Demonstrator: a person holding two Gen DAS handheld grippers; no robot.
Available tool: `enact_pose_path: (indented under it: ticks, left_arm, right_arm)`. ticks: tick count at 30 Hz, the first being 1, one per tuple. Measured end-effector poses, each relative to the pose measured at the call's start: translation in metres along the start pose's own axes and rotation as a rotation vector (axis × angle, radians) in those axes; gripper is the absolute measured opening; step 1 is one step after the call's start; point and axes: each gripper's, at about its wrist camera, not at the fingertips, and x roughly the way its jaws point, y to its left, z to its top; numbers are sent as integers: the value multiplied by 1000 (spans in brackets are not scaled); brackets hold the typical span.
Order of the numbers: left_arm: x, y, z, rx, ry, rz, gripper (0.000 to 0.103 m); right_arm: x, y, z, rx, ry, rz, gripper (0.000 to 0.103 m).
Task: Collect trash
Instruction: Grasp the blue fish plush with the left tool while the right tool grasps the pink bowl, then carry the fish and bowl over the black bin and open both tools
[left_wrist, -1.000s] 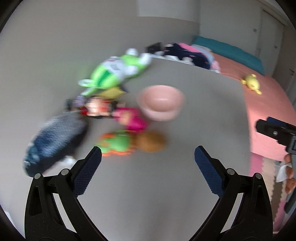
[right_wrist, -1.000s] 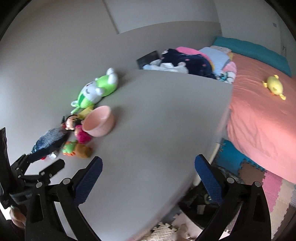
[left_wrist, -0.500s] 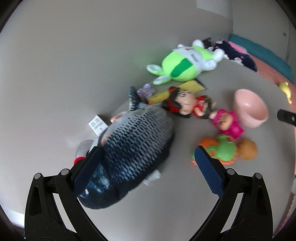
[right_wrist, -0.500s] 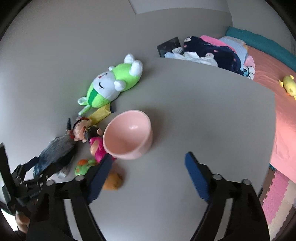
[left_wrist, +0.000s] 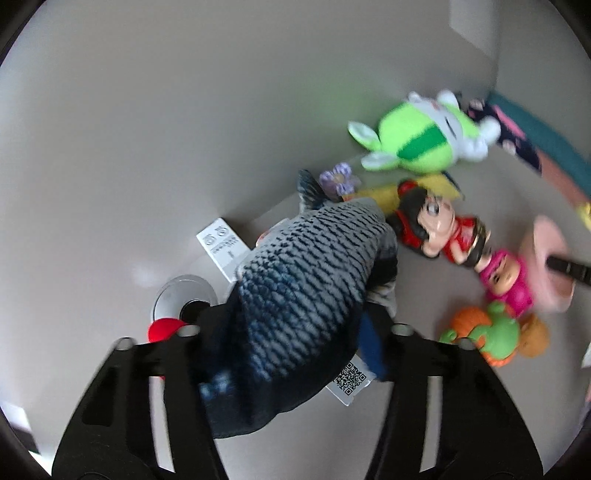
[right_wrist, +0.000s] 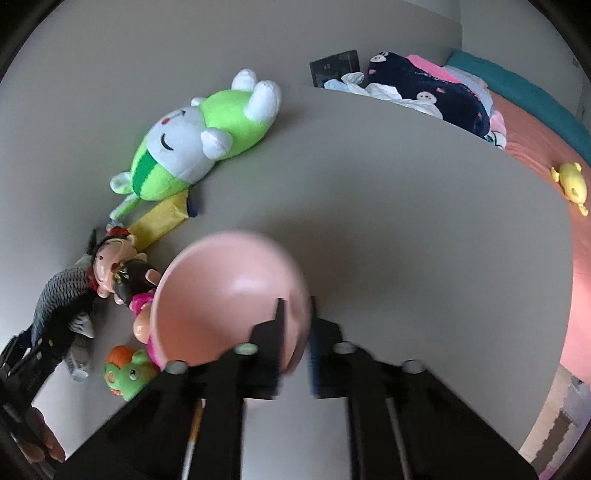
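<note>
While both grips are just closing, left fingers (left_wrist: 291, 332) squeezing the fish toy (left_wrist: 306, 295), right fingers (right_wrist: 295, 343) pinching the bowl (right_wrist: 229, 295) rim, nothing looks collected yet.

The blue-grey scaled fish plush (left_wrist: 306, 295) lies on the grey bench (right_wrist: 406, 206), tail toward the wall, white tags showing beside it. The pink bowl (right_wrist: 229, 295), glossy and empty, sits tilted, just beside the small dolls.
</note>
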Motion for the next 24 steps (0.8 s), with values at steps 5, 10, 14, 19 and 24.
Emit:
enact_pose_path:
  ticks: [5, 10, 14, 19, 24]
  left_arm:
    - [-32, 8, 1, -38, -54, -41, 35]
    - [-60, 30, -4, -31, -121, -80, 35]
    - [-60, 18, 0, -18, -129, -74, 35]
    - [-61, -13, -5, 17, -149, -121, 35]
    - [-82, -63, -12, 55, -157, -183, 35]
  right_arm:
    - [-24, -2, -3, -33, -67, -12, 8]
    - [-50, -9, -9, -29, -95, 20, 8]
    - [-74, -22, -18, -19, -124, 30, 8]
    - [-107, -53, -33, 13, -159, 27, 8]
    - [-139, -96, -46, 55, -193, 5, 8]
